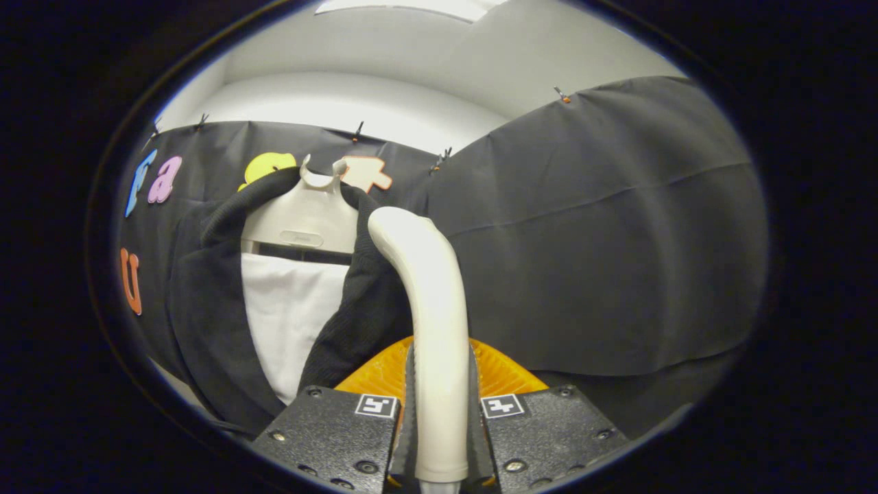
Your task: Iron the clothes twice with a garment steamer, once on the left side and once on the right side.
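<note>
Garment steamer (429,302): pale curved wand, pinched at its lower shaft between both fingers of the gripper (439,425), head rising beyond them toward 12 o'clock. Dark jacket (206,302): hung on a pale hanger (302,219) at about 10 o'clock from the fingers, open over a white panel (291,309), against the black cloth wall (603,240). Steamer head stood just beside the jacket's nearer lapel; contact could not be told. Handling note, as judgement: the head should face the fabric squarely, travel slowly down one side, and the pinch should stay firm so the wand could not twist.
</note>
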A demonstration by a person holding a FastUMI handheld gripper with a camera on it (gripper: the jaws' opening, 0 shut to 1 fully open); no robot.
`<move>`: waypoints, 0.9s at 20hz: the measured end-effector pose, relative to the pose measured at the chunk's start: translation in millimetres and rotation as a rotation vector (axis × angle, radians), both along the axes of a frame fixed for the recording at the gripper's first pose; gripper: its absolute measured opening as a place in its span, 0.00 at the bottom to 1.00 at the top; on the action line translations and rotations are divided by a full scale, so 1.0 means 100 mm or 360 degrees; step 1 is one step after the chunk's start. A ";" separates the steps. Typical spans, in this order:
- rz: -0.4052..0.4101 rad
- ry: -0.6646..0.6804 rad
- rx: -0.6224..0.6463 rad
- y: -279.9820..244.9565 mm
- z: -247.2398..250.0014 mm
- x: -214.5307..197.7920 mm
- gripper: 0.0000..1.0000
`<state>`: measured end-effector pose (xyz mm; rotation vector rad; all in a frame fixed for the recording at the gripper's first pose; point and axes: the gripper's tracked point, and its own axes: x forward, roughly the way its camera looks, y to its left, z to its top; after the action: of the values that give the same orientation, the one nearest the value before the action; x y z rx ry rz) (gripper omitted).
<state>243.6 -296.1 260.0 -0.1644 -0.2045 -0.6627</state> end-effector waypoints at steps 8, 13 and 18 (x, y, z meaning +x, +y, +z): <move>-0.0002 0.0101 0.0010 0.18 -0.42 -0.14 0.32; -0.0038 0.0134 0.0023 0.24 -0.60 -0.26 0.31; -0.0086 0.0185 0.0017 0.29 -0.84 -0.37 0.31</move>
<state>206.3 -266.8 176.3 -0.1980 -0.0852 -0.7054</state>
